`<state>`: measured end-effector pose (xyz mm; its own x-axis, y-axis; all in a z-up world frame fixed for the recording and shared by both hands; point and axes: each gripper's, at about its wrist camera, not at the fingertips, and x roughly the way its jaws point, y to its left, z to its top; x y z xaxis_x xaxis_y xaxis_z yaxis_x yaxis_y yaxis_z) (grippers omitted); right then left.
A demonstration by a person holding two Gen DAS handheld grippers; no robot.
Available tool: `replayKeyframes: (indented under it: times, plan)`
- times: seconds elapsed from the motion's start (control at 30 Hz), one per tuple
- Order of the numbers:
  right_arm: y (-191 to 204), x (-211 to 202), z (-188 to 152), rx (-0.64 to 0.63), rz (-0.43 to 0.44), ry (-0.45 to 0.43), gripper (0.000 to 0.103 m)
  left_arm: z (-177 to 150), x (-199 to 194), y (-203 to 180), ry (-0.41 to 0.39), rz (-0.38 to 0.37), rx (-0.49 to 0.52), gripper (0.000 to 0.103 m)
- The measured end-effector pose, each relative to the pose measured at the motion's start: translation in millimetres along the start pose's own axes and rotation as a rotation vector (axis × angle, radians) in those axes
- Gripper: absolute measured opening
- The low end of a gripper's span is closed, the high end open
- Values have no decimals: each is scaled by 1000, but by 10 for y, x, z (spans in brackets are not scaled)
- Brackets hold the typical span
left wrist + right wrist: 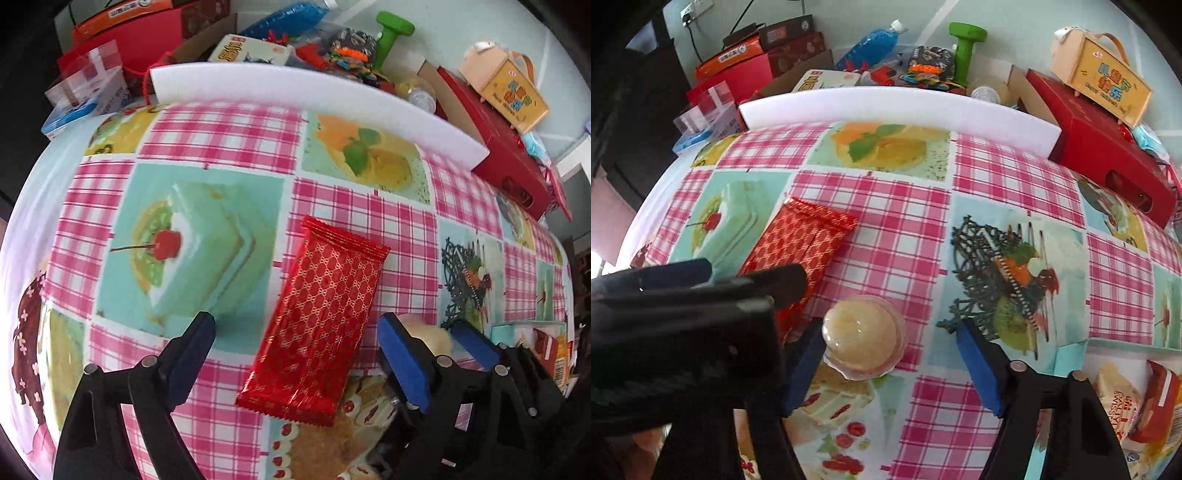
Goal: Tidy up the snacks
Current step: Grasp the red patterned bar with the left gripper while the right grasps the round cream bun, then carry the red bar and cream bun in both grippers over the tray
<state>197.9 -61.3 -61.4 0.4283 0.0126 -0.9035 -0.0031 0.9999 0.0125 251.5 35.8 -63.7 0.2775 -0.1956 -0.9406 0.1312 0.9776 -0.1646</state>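
left gripper fingers spread astride red snack packet, right gripper fingers unclenched around half-hidden pudding cup

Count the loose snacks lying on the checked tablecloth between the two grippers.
2. The red foil packet lies flat between the left gripper's fingers. The round pudding cup sits between the right gripper's fingers, just right of the packet. Others may be hidden.
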Motion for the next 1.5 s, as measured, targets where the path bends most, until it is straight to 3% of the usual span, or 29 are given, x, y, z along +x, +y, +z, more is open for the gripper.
replayKeyframes:
  times: [0.17, 0.33, 0.53, 0.87, 1.1, 1.5]
  plan:
    - [-160, -12, 17, 33, -10, -5, 57, 14, 74, -133, 4, 46, 31, 87]
    - [-308, -17, 16, 73, -14, -7, 48, -5, 74, -241, -9, 91, 68, 58]
    - [-372, -51, -43, 96, -17, -5, 46, -55, 33, -321, -22, 78, 52, 50]
    - [-534, -180, -189, 162, 43, 6, 45, -358, -202, -166, -43, -6, -64, 46]
    - [-573, -582, -349, 204, 85, -37, 45, -590, -615, -174, -122, -33, -120, 46]
    - [-592, -1165, -660, 228, 23, -109, 45, -979, -1102, -378, -227, -25, -172, 46]
